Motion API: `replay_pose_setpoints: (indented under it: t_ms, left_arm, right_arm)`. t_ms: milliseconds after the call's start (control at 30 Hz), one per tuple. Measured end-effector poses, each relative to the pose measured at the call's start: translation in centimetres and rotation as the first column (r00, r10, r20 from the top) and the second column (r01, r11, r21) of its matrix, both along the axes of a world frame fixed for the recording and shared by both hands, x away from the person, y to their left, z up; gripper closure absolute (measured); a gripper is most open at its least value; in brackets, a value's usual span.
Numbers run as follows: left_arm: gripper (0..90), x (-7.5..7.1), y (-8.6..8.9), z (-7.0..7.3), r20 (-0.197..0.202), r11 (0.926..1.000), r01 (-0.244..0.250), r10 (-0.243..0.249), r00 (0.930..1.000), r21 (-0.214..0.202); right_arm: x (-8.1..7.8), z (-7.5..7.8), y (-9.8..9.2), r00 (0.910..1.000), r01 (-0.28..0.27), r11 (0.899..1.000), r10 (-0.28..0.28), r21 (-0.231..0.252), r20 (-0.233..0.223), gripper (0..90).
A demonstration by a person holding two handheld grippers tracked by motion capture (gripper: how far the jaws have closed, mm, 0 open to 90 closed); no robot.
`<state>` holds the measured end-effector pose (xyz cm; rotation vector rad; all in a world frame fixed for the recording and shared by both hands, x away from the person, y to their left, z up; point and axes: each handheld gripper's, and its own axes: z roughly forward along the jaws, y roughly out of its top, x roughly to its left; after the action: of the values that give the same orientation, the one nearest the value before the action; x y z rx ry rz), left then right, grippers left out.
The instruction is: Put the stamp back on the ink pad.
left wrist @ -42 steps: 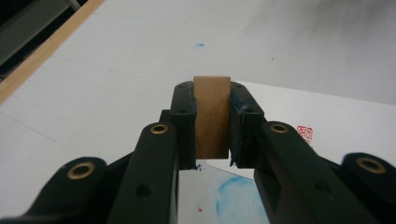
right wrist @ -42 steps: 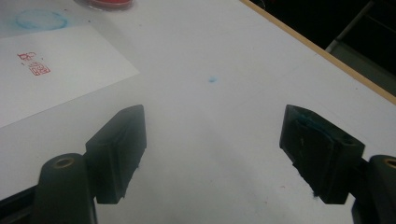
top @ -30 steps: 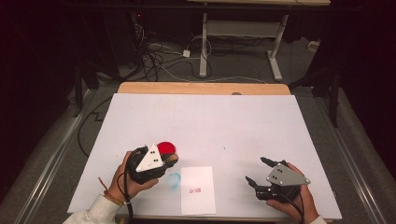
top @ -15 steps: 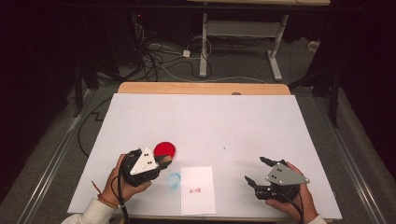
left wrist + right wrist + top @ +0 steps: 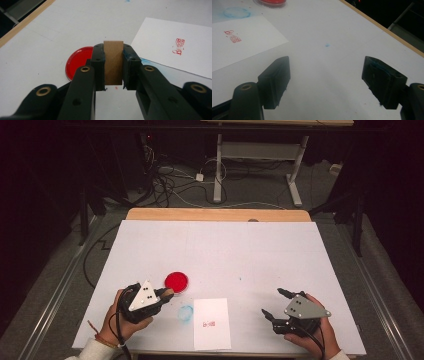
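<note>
Between my left tongs' (image 5: 113, 86) pads sat the brown block (image 5: 113, 62), clamped upright just beside, perhaps above, the red dish (image 5: 78, 61); my right tongs (image 5: 325, 83) stood wide.

overhead forward-down, two low close-ups, shared paper (image 5: 212, 322)

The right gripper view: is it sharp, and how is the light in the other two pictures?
Right gripper view: the near black jaws of the right tool are soft, the red print on the paper a bit blurred. Left gripper view: the brown stamp block is fairly sharp, evenly lit. High view: the white table is bright, the surroundings dark.
</note>
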<state>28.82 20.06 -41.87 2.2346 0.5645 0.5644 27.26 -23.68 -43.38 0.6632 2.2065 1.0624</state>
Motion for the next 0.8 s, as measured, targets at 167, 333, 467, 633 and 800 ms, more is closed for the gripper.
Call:
replay_pose_setpoints:
  t_ms: [167,333,467,633,800]
  left_arm:
    - [73.3,0.0,0.6,-0.2,-0.003,0.9998,-0.018,0.018,0.9998,-0.004]
    - [73.3,0.1,0.9,-0.2,-0.008,0.9994,-0.034,0.034,0.9994,0.007]
    - [73.3,1.3,0.9,0.0,-0.070,0.9980,-0.046,0.049,0.9963,0.044]
    - [73.3,3.0,0.4,0.4,-0.167,0.9923,-0.031,0.051,0.9846,0.120]
    - [73.3,5.4,-0.3,0.7,-0.227,0.9823,-0.020,0.063,0.9718,0.186]
  right_arm:
    - [0.0,0.1,-0.1,1.0000,0.007,1.000,-0.007,0.005,0.002,23.3]
    - [0.0,0.1,0.0,1.0000,0.002,1.000,-0.002,0.000,0.003,23.3]
    - [-0.1,-0.1,-0.1,1.0000,0.000,1.000,0.000,-0.005,-0.003,23.3]
    - [-0.1,-0.1,-0.1,1.0000,0.004,1.000,-0.004,-0.005,-0.007,23.4]
    - [-0.1,-0.3,0.2,0.9998,-0.003,1.000,0.002,-0.018,-0.018,23.5]
